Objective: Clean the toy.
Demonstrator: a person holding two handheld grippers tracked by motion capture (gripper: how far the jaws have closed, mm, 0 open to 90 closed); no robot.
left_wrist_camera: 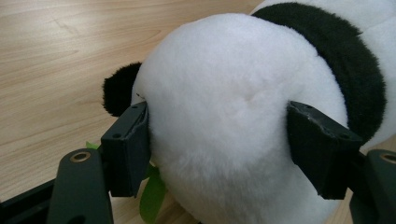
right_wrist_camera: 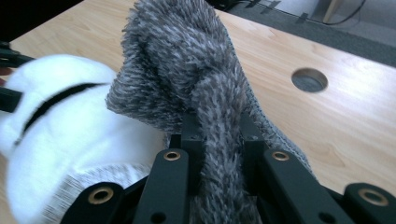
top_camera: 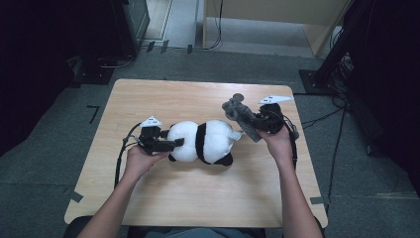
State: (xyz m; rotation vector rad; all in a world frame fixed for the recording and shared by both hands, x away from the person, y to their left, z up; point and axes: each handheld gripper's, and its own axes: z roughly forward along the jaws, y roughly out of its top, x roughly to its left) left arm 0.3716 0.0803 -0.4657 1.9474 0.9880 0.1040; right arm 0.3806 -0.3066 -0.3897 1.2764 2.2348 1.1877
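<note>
A black-and-white panda plush [top_camera: 203, 141] lies on its side at the middle of the wooden table [top_camera: 198, 198]. My left gripper [top_camera: 177, 144] comes at it from the left. In the left gripper view its jaws press into both sides of the round white plush [left_wrist_camera: 233, 70], so the left gripper [left_wrist_camera: 217, 112] is shut on it. To the right and lifted off the table, my right gripper [top_camera: 249, 127] is shut on a grey fuzzy cloth [top_camera: 236, 110]. In the right gripper view the cloth [right_wrist_camera: 182, 60] bunches up out of the right gripper [right_wrist_camera: 219, 130], with the panda [right_wrist_camera: 60, 121] behind.
A white printed tag [top_camera: 236, 135] hangs at the panda's right end. A green leaf piece [left_wrist_camera: 152, 196] pokes out under the plush. A round cable hole [right_wrist_camera: 309, 80] sits in the tabletop near the far edge. Dark equipment and cables lie on the floor around the table.
</note>
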